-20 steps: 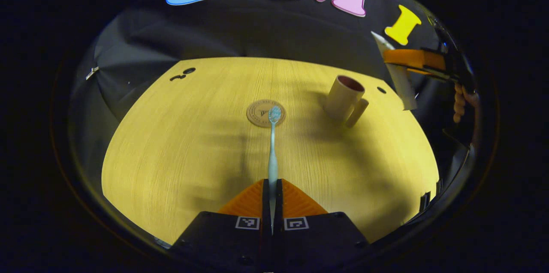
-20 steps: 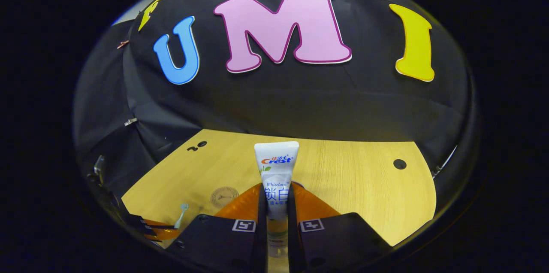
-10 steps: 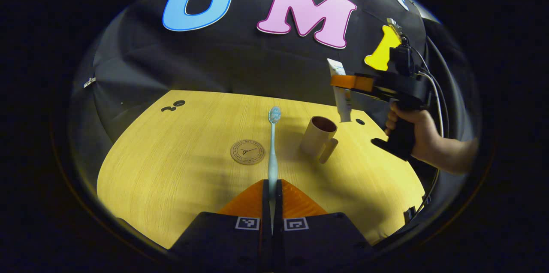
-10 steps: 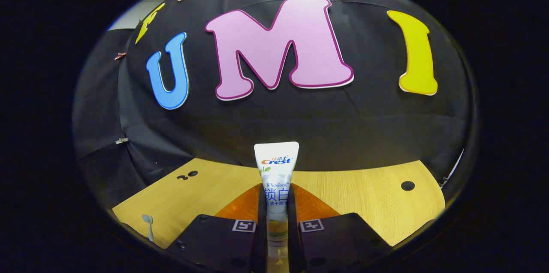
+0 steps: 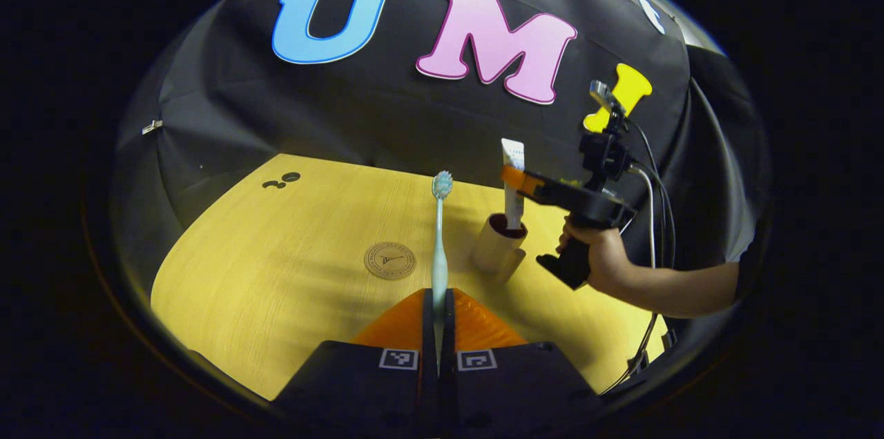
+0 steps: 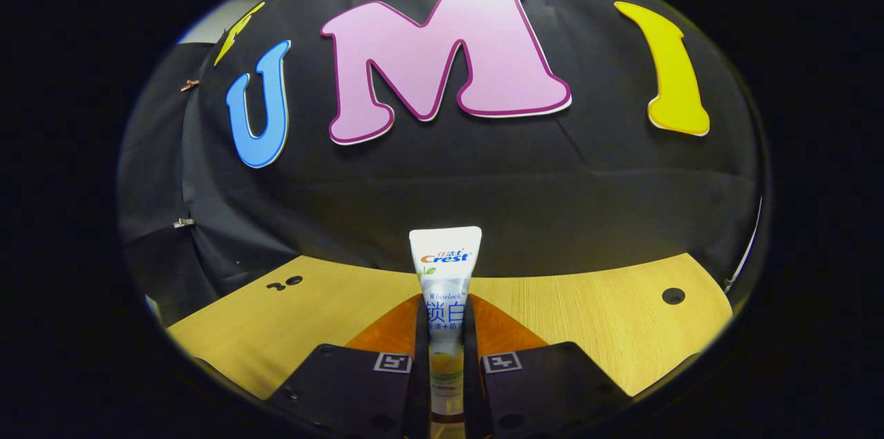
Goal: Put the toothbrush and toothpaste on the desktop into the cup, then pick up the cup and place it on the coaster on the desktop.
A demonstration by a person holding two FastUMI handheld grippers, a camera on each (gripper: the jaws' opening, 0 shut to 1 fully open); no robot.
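Note:
My left gripper (image 5: 439, 301) is shut on a pale blue toothbrush (image 5: 439, 232), which sticks forward with its bristle head up, above the wooden table (image 5: 276, 266). A beige cup (image 5: 494, 249) with a handle stands upright right of the round brown coaster (image 5: 390, 260). In the left gripper view the right gripper (image 5: 516, 180), held by a hand (image 5: 601, 263), holds the white toothpaste tube (image 5: 512, 183) upright with its lower end inside the cup's mouth. In the right gripper view my right gripper (image 6: 445, 318) is shut on the toothpaste tube (image 6: 445, 273).
The table has small dark holes at its far left (image 5: 280, 181) and far right (image 6: 673, 296). The black cloth wall rises just behind the table. A cable (image 5: 652, 204) hangs from the right gripper's handle.
The right gripper has come down and toward the cup, and the toothpaste tube's lower end now sits in the cup's mouth. My left gripper, still holding the toothbrush, shifted only slightly.

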